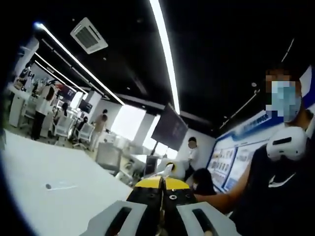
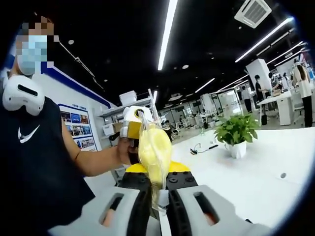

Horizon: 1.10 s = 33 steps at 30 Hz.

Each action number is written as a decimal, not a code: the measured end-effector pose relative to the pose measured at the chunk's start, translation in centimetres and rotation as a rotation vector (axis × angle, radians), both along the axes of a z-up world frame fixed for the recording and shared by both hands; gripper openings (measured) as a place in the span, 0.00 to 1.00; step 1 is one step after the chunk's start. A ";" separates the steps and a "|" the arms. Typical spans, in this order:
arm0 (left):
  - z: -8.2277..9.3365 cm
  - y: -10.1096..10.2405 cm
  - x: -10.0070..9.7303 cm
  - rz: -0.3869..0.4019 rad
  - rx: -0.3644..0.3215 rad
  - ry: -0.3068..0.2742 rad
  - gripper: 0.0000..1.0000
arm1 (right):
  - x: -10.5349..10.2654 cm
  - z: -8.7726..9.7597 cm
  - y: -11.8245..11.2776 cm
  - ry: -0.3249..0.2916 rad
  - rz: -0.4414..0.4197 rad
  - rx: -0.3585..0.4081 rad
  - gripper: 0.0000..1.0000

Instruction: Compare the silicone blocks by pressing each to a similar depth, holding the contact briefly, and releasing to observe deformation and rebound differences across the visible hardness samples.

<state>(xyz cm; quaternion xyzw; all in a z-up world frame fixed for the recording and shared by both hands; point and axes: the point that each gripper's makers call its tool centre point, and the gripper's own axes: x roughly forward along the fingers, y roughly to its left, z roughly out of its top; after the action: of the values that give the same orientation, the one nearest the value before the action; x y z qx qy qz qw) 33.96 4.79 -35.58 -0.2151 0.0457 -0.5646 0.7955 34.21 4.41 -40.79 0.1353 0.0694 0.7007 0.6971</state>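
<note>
In the right gripper view the right gripper is pinching the bottom of a clear bag of yellow blocks rising toward 12 o'clock, a potted plant sitting at 2 o'clock on the white table, while the left gripper is pressing its jaws together.

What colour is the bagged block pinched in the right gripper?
Pale yellow soft block in clear plastic bag; right gripper view.

No legible words or numbers anywhere. A white swoosh logo on the person's black shirt, seen again in the left gripper view. Printed posters on the blue-trimmed wall, and similar panels in the left gripper view, too small and blurred to read.
</note>
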 end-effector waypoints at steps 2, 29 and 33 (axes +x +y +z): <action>-0.1 0.0 0.0 0.000 0.002 0.000 0.00 | -0.2 0.0 0.0 0.001 0.008 -0.008 0.03; -0.7 0.9 0.1 0.038 0.032 0.013 0.00 | -1.0 -0.4 0.5 -0.032 0.041 -0.049 0.01; -0.6 0.8 -0.4 0.029 0.031 0.020 0.00 | -1.4 -0.4 0.5 -0.017 0.065 -0.043 0.01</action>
<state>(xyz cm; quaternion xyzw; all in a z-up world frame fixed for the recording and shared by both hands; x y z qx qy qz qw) 33.60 5.60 -36.18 -0.2093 0.0593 -0.5500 0.8063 32.84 4.93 -41.14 0.1121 0.0827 0.7223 0.6774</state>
